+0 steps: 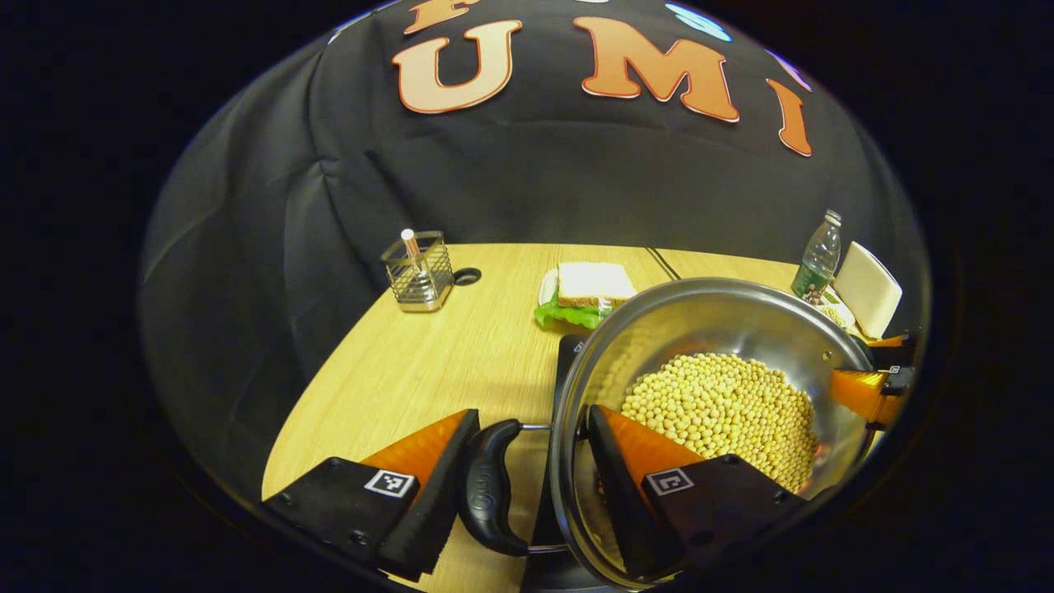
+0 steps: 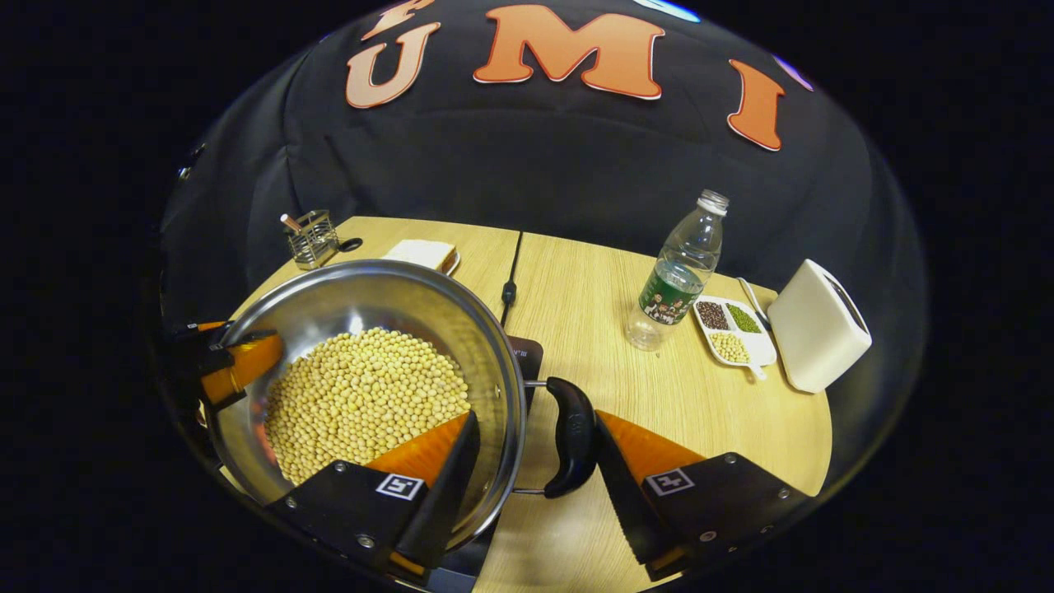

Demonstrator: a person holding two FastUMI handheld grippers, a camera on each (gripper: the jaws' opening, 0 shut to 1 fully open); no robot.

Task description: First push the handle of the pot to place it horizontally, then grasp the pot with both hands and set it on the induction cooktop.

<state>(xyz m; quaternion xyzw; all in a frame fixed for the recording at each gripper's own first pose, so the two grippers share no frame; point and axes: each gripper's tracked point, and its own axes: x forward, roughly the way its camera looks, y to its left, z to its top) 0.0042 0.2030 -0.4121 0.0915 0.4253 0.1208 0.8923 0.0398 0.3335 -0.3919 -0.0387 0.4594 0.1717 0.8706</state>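
A steel pot (image 1: 708, 321) (image 2: 370, 288) full of yellow soybeans (image 1: 725, 408) (image 2: 362, 395) sits over the black induction cooktop (image 1: 566, 354) (image 2: 527, 356); I cannot tell whether it rests on it. My left gripper (image 1: 533, 416) straddles the pot's left side, one finger outside the black handle (image 1: 490, 486) and the other inside the wall, shut on them. The right gripper (image 2: 535, 416) clamps the opposite black handle (image 2: 572, 449) and wall the same way. Each gripper also shows far across the pot, the right one (image 1: 865, 387) and the left one (image 2: 235, 362).
On the wooden table (image 2: 593, 296) stand a wire utensil holder (image 1: 418, 276) (image 2: 311, 237), a sandwich on a plate (image 1: 586, 292) (image 2: 424, 254), a water bottle (image 2: 679, 276) (image 1: 818, 259), a small divided dish of beans (image 2: 733, 329) and a white box (image 2: 819, 325) (image 1: 869, 288). The cooktop's cable (image 2: 510, 272) runs to the back.
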